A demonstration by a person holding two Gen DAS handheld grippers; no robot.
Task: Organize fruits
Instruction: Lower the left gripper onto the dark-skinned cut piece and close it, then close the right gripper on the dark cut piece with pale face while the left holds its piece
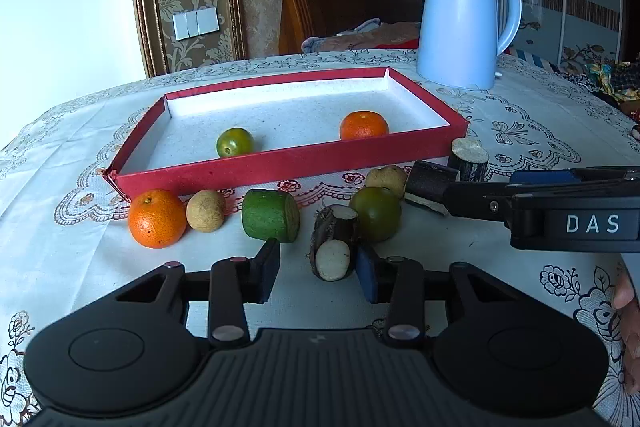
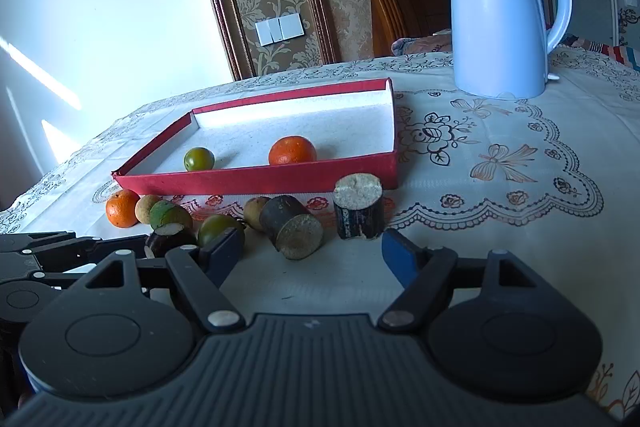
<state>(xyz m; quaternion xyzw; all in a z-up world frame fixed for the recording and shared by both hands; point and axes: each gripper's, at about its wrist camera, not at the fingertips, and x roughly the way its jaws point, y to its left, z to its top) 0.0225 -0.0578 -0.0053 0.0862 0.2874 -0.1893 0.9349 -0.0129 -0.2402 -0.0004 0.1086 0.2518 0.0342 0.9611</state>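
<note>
Tablecloth [image 1: 120,275], red tray [image 1: 280,169], orange [image 1: 364,125], green fruit [image 1: 235,143]

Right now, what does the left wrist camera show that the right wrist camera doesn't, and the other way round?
Only the left wrist view shows the left gripper head-on, a dark peeled chunk between its fingers, plus a person's hand at the right edge.

Only the right wrist view shows the right gripper open toward two dark cylinder pieces.

Both show the red tray holding an orange and a green fruit, and the kettle.

left gripper [image 1: 316,269]: black, blue pads | right gripper [image 2: 312,247]: black, "DAS" lettering
</note>
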